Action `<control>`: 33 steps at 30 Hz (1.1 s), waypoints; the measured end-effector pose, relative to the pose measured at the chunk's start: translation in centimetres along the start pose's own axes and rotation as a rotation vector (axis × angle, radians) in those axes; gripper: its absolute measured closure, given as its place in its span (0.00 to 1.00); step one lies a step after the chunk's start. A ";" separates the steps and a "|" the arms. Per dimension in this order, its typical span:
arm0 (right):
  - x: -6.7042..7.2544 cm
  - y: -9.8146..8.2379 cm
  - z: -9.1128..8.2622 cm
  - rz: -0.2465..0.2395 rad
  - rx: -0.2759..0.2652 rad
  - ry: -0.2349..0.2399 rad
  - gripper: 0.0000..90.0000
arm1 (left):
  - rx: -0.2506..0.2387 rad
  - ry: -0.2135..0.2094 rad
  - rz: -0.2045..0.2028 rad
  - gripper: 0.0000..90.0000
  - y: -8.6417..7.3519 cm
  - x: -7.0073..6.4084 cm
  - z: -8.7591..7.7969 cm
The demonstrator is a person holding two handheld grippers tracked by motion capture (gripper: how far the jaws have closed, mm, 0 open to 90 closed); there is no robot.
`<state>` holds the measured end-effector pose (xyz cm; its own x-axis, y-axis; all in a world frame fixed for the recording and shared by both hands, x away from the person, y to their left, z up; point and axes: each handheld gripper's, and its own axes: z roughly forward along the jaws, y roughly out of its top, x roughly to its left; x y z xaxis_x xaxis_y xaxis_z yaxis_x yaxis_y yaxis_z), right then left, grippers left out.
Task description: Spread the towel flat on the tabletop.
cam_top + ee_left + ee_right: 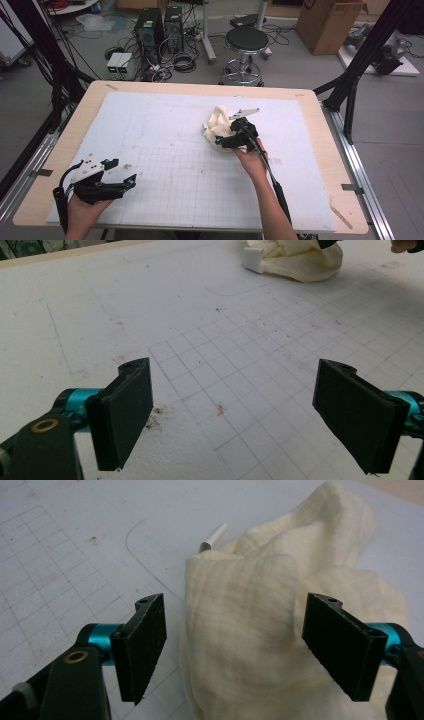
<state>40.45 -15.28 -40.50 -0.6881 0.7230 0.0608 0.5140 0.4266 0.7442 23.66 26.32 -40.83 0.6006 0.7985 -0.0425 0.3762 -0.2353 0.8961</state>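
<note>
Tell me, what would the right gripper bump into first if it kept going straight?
Most likely the cream cloth. The right gripper is open, with a fold of the cloth between its jaws.

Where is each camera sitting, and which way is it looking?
High view: above the person's side of the table, looking forward and down; both forearms, the left gripper and the right gripper show.
Left gripper view: rides on the left gripper, looking across the gridded mat; its open jaws show.
Right gripper view: rides on the right gripper, facing the cream cloth between its open jaws.
All three views share the cloth.
</note>
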 end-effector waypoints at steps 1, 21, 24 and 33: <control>0.0 0.0 0.4 -0.007 0.012 -0.011 0.32 | 0.001 0.000 0.000 0.19 0.0 0.0 0.0; -1.8 -0.7 2.9 0.074 0.060 -0.047 0.74 | -0.001 -0.011 0.001 0.19 0.0 0.0 0.2; -1.8 -0.6 2.7 0.076 0.060 -0.039 0.82 | -0.001 -0.012 0.005 0.19 0.0 0.0 0.1; -1.0 0.3 0.8 0.010 0.035 -0.022 0.85 | 0.001 -0.016 0.017 0.19 0.0 -0.1 0.3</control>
<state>41.71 -15.49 -40.87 -0.6713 0.7392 0.0533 0.5390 0.4376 0.7197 23.76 26.06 -40.92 0.6179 0.7855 -0.0345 0.3670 -0.2494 0.8962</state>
